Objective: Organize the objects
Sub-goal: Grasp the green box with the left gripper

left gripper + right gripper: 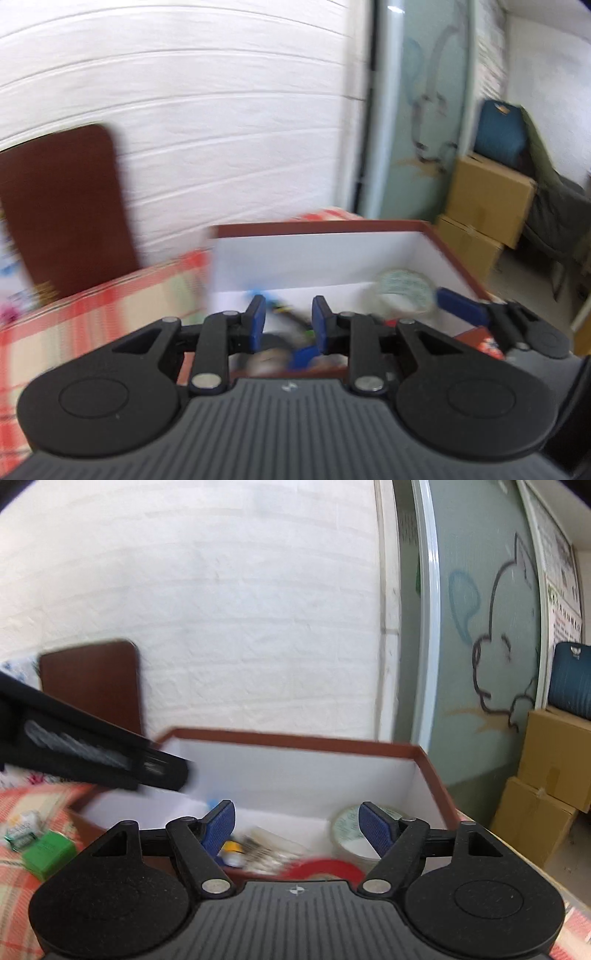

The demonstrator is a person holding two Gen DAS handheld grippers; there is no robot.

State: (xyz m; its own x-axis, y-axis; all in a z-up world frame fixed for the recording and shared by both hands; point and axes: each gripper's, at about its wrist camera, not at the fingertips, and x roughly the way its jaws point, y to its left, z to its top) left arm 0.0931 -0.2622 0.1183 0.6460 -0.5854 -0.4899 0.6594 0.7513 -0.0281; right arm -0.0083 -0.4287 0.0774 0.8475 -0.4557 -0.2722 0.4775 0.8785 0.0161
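A box with a red-brown rim (454, 258) (295, 740) and white inside stands on a red checked tablecloth (110, 299). It holds a roll of clear tape (404, 290) (351, 827), a red tape roll (325, 867) and several small blurred items. My left gripper (289, 323) is open and empty above the box's near edge. My right gripper (297, 825) is open and empty over the box; it also shows at the right in the left wrist view (461, 306). The left gripper's body (92, 755) crosses the right wrist view.
A green box (48, 853) and a small packet (22, 830) lie on the cloth left of the box. A dark red board (62, 206) (92, 686) leans on the white wall. Cardboard boxes (487, 206) (557, 760) stack at the right.
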